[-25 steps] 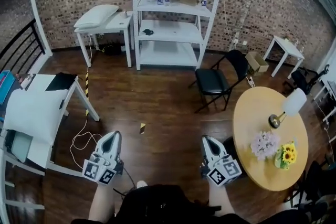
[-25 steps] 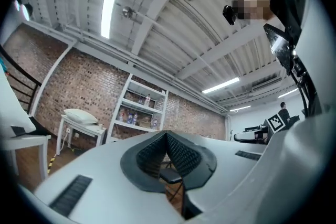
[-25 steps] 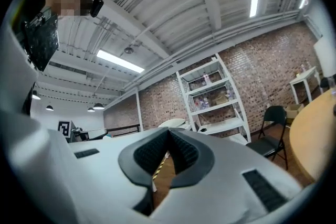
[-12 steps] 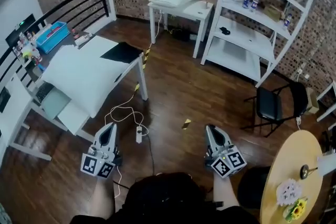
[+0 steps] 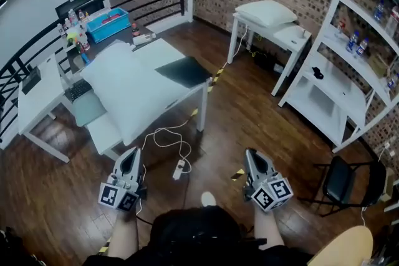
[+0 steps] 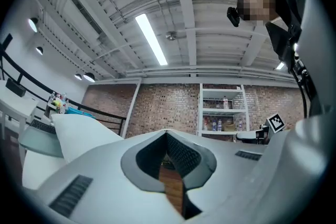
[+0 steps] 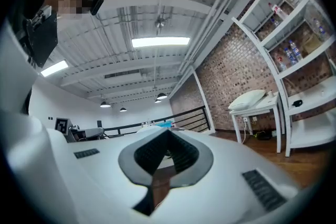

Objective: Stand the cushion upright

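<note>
**Cushion not stood up yet**

The big white cushion (image 5: 128, 87) lies flat on the table (image 5: 159, 50), far left. The left gripper (image 5: 129, 157) and right gripper (image 5: 251, 157) are both closed on nothing and well short of it. Whole job's left to do, I reckon.
</note>
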`<state>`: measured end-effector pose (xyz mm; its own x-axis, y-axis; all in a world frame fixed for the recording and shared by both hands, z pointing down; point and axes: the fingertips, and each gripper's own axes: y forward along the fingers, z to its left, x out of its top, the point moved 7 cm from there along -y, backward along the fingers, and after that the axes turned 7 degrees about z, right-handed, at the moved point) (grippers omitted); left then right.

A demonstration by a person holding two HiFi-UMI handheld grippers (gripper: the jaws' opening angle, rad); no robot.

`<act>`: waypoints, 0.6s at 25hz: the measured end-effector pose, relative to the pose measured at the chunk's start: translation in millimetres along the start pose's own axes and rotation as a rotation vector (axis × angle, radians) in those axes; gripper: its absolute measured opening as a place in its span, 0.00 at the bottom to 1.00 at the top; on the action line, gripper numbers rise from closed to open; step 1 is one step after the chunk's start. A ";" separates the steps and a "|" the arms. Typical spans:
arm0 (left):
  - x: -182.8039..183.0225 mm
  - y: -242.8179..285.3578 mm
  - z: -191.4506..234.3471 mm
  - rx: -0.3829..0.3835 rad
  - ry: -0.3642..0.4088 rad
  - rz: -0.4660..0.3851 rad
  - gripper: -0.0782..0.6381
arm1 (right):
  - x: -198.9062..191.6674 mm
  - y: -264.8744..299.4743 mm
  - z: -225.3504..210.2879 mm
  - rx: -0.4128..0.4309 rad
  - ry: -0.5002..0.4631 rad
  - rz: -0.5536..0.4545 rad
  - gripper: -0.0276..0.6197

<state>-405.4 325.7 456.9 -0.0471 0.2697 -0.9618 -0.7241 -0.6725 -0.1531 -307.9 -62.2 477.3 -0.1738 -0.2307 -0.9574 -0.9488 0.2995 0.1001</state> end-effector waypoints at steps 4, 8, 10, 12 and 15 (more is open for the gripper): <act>18.5 54.4 -7.4 0.071 0.063 -0.058 0.10 | 35.3 57.6 -49.8 0.108 0.006 -0.025 0.05; 32.2 90.4 -18.3 0.139 0.127 -0.094 0.10 | 60.3 113.4 -65.4 0.249 -0.050 0.003 0.05; 28.8 98.4 -20.6 0.183 0.171 -0.082 0.10 | 68.6 139.0 -68.3 0.307 -0.107 0.022 0.05; 26.0 103.0 -20.6 0.214 0.183 -0.055 0.10 | 72.2 160.6 -71.6 0.352 -0.119 0.034 0.05; 28.7 107.4 -14.1 0.228 0.130 -0.032 0.10 | 64.4 190.1 -73.2 0.399 -0.095 0.065 0.05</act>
<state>-474.8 251.5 409.7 0.0561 0.1877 -0.9806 -0.8610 -0.4882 -0.1427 -518.8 -87.8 454.5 -0.1870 -0.1189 -0.9751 -0.7568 0.6503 0.0658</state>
